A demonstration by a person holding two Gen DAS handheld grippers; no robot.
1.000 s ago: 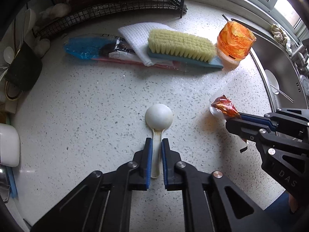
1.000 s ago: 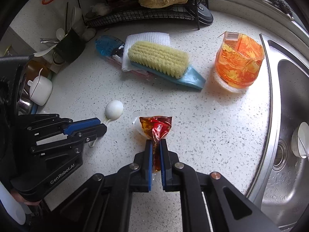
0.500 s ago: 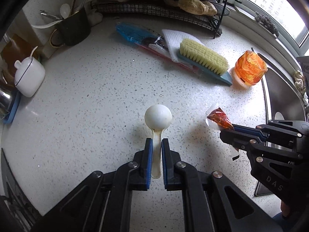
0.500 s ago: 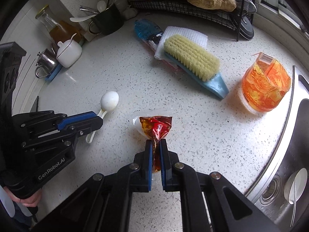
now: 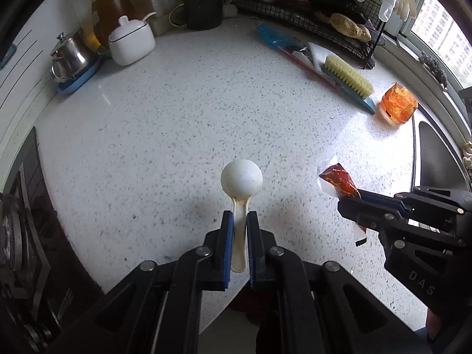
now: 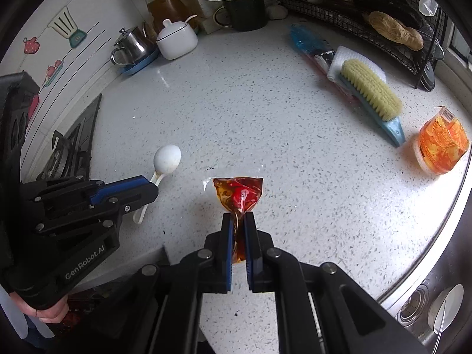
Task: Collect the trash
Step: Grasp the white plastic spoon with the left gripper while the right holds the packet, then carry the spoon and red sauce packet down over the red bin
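At the far left edge of the speckled white worktop (image 6: 265,112) a steel pot (image 6: 132,44) stands on a blue saucer, with a white lidded jar (image 6: 176,41) just beside it and a dark mug of utensils (image 6: 244,11) further along the back edge. Near the front edge, the left tool (image 5: 239,236) is pinched on the handle of a white plastic spoon (image 5: 242,178), whose round bowl juts out past the fingertips, above the worktop. Beside it to the right, the right tool (image 6: 237,236) is clamped on the twisted tail of a red sauce packet (image 6: 238,193), which also hangs clear of the surface. Toward the back right corner a scrubbing brush (image 6: 371,94) lies on a white cloth and a blue wrapper (image 6: 303,41). An orange plastic cup (image 6: 442,144) sits at the right edge, next to the sink (image 6: 436,309).
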